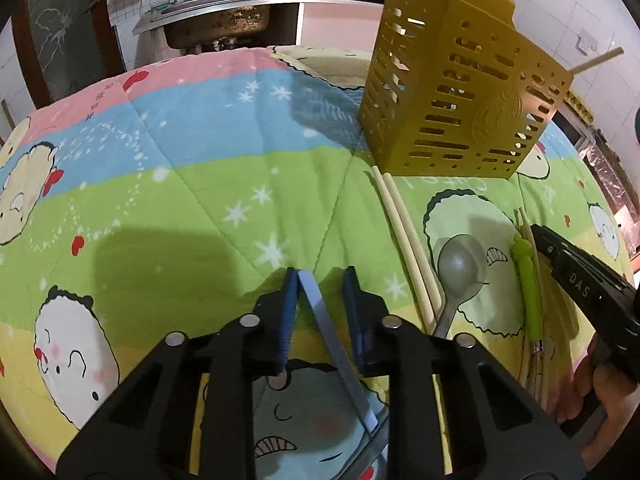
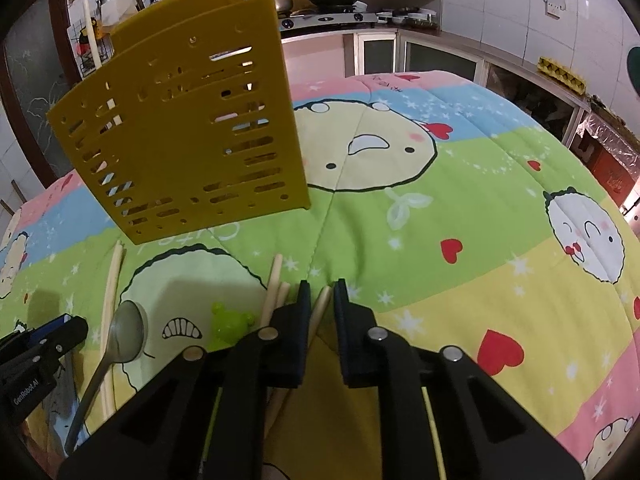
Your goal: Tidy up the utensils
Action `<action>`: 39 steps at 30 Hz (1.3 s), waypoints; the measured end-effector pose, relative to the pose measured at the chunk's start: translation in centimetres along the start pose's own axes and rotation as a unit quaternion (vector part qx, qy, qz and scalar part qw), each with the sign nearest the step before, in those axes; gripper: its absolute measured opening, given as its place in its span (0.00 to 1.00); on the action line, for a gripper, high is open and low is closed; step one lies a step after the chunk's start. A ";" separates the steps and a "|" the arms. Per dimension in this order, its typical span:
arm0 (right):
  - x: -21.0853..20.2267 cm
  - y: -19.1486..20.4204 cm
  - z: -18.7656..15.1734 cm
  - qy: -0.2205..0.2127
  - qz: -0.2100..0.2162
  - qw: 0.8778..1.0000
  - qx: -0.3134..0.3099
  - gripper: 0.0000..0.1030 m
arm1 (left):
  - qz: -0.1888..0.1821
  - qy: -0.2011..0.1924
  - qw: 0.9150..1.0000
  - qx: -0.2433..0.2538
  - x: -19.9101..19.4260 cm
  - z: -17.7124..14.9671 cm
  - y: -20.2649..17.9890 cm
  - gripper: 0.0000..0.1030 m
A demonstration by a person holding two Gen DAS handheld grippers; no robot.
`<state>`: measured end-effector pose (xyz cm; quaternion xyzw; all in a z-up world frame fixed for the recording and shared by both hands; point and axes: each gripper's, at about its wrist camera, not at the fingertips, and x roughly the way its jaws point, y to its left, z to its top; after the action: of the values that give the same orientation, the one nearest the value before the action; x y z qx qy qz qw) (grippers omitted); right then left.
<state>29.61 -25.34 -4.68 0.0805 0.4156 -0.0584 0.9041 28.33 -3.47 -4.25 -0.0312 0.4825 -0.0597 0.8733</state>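
The cartoon quilt [image 1: 208, 184] covers the whole table, so the table cannot be seen. The yellow utensil holder [image 1: 460, 92] stands on it, with stick tops poking out; what is inside stays hidden. The left gripper [image 1: 320, 280] is clenched on a flat blue strip [image 1: 320, 308]; its far end is cut off. The right gripper [image 2: 320, 292] pinches one chopstick [image 2: 320, 312]. A spoon [image 1: 460, 268], a green handle [image 1: 528, 276] and loose chopsticks [image 1: 404, 240] lie between them.

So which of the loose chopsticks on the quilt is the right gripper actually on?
The right gripper has the rightmost chopstick between its fingers. Two more lie just left of it, and another pair lies beside the spoon, all ungripped.
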 end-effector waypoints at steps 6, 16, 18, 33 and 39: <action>-0.8 -0.4 0.1 -0.017 0.010 1.000 0.013 0.11 | -0.011 -0.005 1.000 -0.004 0.2 0.3 0.3 0.11; -1.1 -1.0 0.4 -0.031 0.025 0.999 0.026 0.10 | -0.020 -0.018 1.000 -0.007 -0.2 0.3 0.5 0.11; -1.3 -1.1 0.4 -0.037 0.025 0.999 0.026 0.00 | -0.021 -0.019 1.000 -0.007 -0.3 0.3 0.6 0.11; -0.3 -0.9 0.3 -0.014 0.048 0.998 0.023 0.15 | -0.022 -0.020 1.000 -0.003 -0.3 0.1 0.6 0.11; -0.2 -1.1 0.1 -0.006 0.056 0.998 0.034 0.32 | -0.019 -0.019 1.000 0.001 -0.2 0.1 0.5 0.11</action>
<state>29.32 -26.40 -4.56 0.1333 0.4026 -0.0226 0.9053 28.34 -2.92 -4.10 -0.0408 0.4651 -0.0758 0.8811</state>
